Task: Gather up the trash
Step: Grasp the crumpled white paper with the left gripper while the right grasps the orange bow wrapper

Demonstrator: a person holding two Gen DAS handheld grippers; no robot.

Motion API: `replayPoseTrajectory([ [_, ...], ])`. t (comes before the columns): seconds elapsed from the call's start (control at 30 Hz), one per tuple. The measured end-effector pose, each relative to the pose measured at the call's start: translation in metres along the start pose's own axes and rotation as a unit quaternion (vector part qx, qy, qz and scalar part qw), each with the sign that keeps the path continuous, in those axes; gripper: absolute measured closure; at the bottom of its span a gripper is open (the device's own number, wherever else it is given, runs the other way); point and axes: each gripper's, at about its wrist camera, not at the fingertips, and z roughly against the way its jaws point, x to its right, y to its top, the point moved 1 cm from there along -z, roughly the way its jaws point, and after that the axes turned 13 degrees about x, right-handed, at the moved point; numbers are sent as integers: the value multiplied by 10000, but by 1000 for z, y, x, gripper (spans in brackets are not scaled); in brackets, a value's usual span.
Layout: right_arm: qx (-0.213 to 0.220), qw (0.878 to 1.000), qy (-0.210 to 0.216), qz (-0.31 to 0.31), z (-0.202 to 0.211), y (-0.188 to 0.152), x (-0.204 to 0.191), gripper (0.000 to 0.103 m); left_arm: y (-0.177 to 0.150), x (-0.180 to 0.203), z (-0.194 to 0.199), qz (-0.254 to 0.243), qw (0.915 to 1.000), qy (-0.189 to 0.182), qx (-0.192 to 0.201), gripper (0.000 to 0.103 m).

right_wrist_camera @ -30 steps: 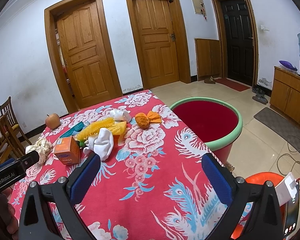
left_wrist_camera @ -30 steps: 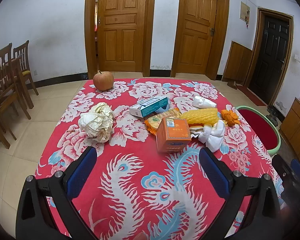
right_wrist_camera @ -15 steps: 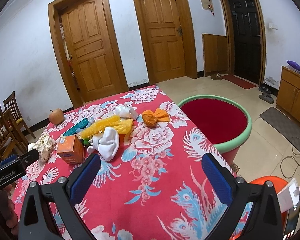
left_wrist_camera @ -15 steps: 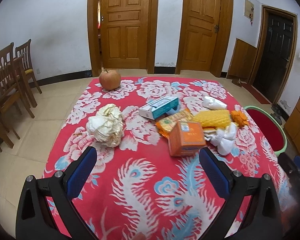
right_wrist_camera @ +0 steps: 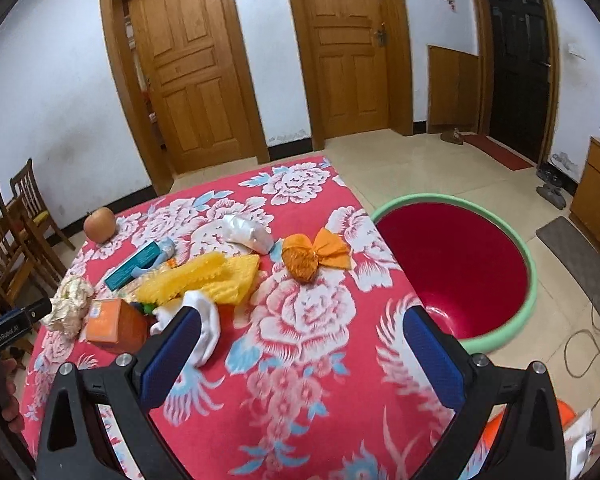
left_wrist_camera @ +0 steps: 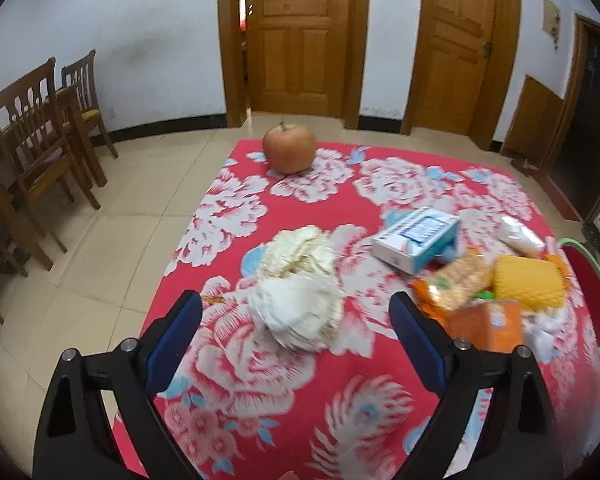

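A crumpled white paper wad [left_wrist_camera: 300, 292] lies on the red flowered tablecloth [left_wrist_camera: 260, 380], just ahead of my open, empty left gripper [left_wrist_camera: 296, 320]. Right of it lie a white-and-teal box [left_wrist_camera: 416, 238], an orange box [left_wrist_camera: 488, 324], a snack bag [left_wrist_camera: 460, 280] and yellow foam netting [left_wrist_camera: 528, 282]. My right gripper [right_wrist_camera: 300, 338] is open and empty over the cloth, short of an orange wrapper [right_wrist_camera: 308, 258]. A white sock [right_wrist_camera: 208, 320], yellow netting [right_wrist_camera: 204, 276], a white bag [right_wrist_camera: 248, 232] and the orange box [right_wrist_camera: 116, 322] lie to its left.
An apple [left_wrist_camera: 289, 151] stands at the table's far edge, and shows in the right wrist view [right_wrist_camera: 100, 225]. A red tub with a green rim [right_wrist_camera: 460, 272] stands on the floor right of the table. Wooden chairs [left_wrist_camera: 40, 136] stand left. A wooden cabinet [right_wrist_camera: 598, 192] is far right.
My left gripper has moved forward and left to the paper wad, which now sits between its fingertips' line. My right gripper has moved forward and lower over the cloth toward the orange wrapper.
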Motion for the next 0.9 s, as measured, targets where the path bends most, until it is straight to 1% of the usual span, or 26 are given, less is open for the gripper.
replayPoseTrajectory([
  [0.1,-210,9997,128,87,-22,4,1,0,-1,-6,-18,82,9998,92,-178,13],
  [0.17,-328,9991,263,9,-38,6,5,0,-4,-8,-26,165,9994,147,-280,15],
  [0.23,-438,9985,315,-33,-51,9,8,0,-8,-6,-34,143,9990,183,-370,18],
  [0.43,-598,9975,266,279,-86,17,9,0,-16,-2,-50,144,9975,247,-653,21],
  [0.5,-653,9971,309,257,-95,18,10,0,-16,-2,-50,177,9972,268,-681,25],
  [0.53,-677,9968,339,259,-99,18,10,0,-17,-2,-49,190,9972,258,-682,25],
  [0.6,-705,9965,332,291,-107,18,10,1,-17,-4,-47,252,9973,170,-675,32],
  [0.63,-734,9963,328,293,-110,17,10,3,-17,-4,-45,270,9975,111,-642,34],
  [0.7,-829,9957,314,256,-117,15,9,20,-17,-5,-42,295,9978,34,-594,41],
  [0.73,-888,9953,302,243,-121,13,9,23,-17,-6,-39,329,9978,-25,-569,43],
  [0.77,-919,9950,294,248,-123,12,9,28,-17,-7,-38,362,9977,-78,-565,46],
  [0.8,-933,9949,275,274,-124,10,8,35,-17,-9,-35,415,9974,-171,-561,46],
  [0.83,-940,9948,250,316,-125,9,7,38,-17,-9,-33,439,9972,-233,-564,46],
  [0.9,-963,9945,249,339,-126,6,6,49,-18,-11,-29,447,9967,-348,-582,46],
])
